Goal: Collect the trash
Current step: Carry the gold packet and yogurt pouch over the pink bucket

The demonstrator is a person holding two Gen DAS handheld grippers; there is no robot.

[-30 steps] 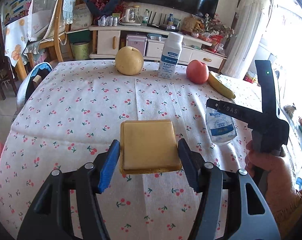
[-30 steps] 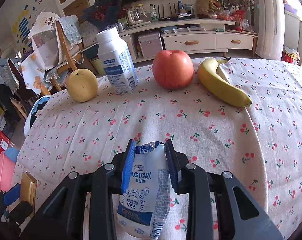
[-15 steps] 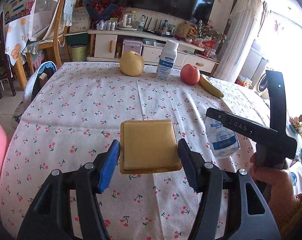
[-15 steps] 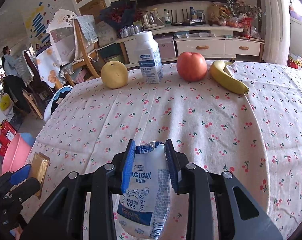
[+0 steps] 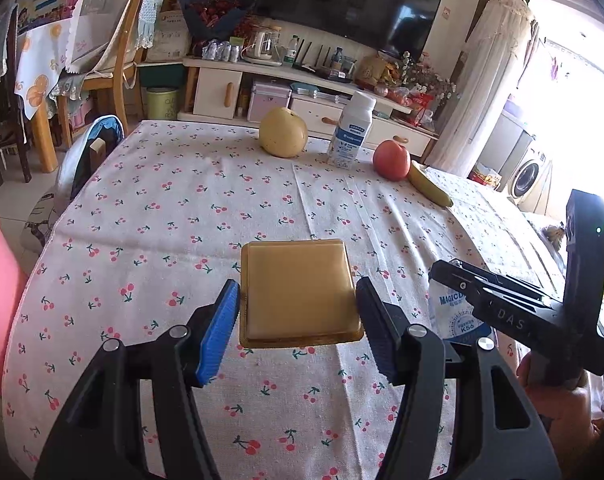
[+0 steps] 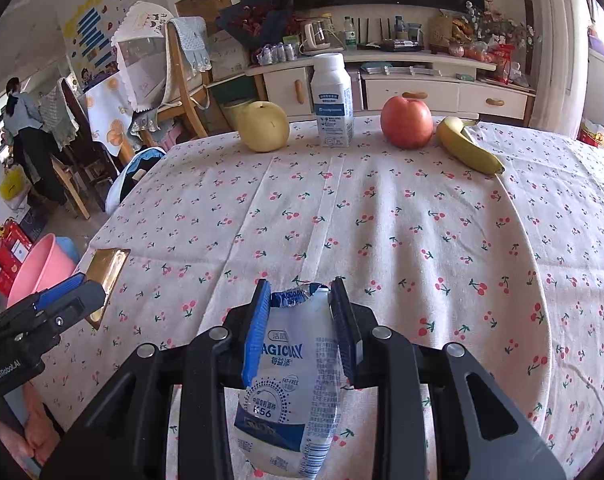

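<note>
The left gripper (image 5: pixel 298 316) clamps the flat golden packet (image 5: pixel 298 288); the right gripper (image 6: pixel 302 328) pinches the crumpled pouch (image 6: pixel 290 392). Both are lifted over the table (image 6: pixel 421 220), probably for the pink bin (image 6: pixel 38 272).

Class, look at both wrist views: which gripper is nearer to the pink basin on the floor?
Left. The left gripper, holding the yellow packet, is at the table edge beside the pink basin; the right gripper sits mid-table.

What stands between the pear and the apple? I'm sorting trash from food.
A white bottle stands upright between the pear and the apple, apart from both; the right wrist view shows it best.
</note>
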